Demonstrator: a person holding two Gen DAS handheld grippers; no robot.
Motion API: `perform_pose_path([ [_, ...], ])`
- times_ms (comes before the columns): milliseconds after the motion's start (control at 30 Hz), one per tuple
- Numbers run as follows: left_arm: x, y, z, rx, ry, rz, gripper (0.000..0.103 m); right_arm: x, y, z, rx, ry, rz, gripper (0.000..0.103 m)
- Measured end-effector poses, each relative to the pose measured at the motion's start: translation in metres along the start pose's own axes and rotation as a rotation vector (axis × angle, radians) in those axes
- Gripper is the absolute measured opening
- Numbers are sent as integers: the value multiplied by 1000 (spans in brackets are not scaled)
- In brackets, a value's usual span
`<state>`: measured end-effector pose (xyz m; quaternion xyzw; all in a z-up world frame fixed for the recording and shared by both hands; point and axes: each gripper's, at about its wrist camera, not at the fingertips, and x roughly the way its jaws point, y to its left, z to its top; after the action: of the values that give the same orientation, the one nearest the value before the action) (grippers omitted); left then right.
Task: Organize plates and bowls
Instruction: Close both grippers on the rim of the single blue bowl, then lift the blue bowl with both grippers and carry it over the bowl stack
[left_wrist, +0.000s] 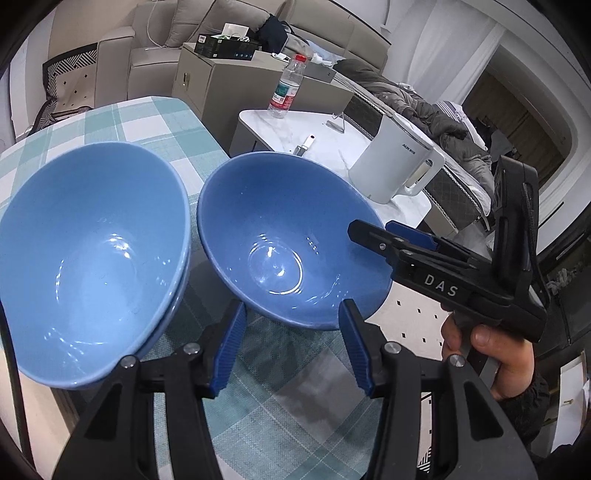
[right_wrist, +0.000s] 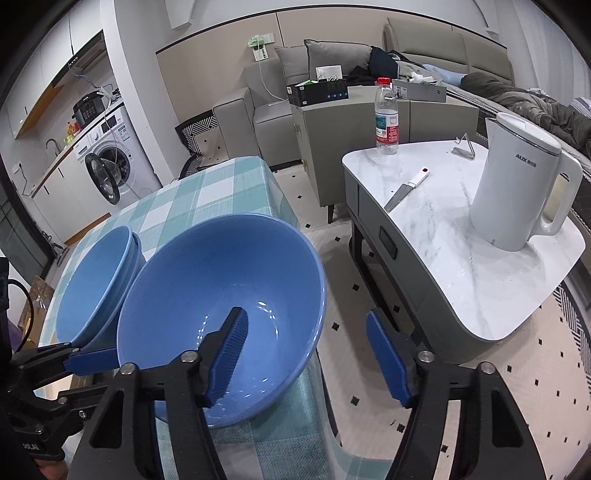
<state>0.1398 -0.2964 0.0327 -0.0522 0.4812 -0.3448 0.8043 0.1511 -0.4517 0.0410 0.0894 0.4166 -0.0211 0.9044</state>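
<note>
Left wrist camera looks down on a table with a green and white checked cloth (left_wrist: 147, 122). Two sets of blue dishes sit on it. At nine o'clock is a stack of blue bowls (left_wrist: 88, 251), one nested inside another. Just beside it, near the middle, is a single blue bowl (left_wrist: 280, 240), sitting at the table's edge. The left gripper (left_wrist: 291, 347) has its two blue fingers (left_wrist: 231, 350) spread wide apart, and they hold nothing. Its tips are right at the near rim of the single bowl. At three o'clock the right gripper (left_wrist: 373, 230) reaches in from the side, held by a hand (left_wrist: 491, 354). One of its black and blue tips is over the inside of the single bowl and one is outside the rim. Right wrist camera shows the same thing from the other side. The right gripper (right_wrist: 306, 350) has its fingers spread wide too, with one inside the single blue bowl (right_wrist: 229, 280) and one outside over the floor. They are not pinching the rim. The stack of blue bowls (right_wrist: 92, 284) sits at nine o'clock, touching or nearly touching the single one. At two o'clock a small marble table (right_wrist: 480, 280) carries a white kettle (right_wrist: 517, 192), a water bottle (right_wrist: 386, 118) and a knife (right_wrist: 404, 192).
</note>
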Motion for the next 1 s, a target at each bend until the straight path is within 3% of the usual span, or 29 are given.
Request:
perform_pose_path([
  [433, 7, -2, 2, -26, -9, 38, 49, 6, 7, -5, -49, 14, -7, 37],
  [633, 13, 1, 1, -27, -1, 48, 40, 8, 7, -6, -59, 17, -18, 28],
  [1000, 13, 1, 1, -6, 2, 69, 36, 4, 9, -10, -77, 11, -31, 26],
])
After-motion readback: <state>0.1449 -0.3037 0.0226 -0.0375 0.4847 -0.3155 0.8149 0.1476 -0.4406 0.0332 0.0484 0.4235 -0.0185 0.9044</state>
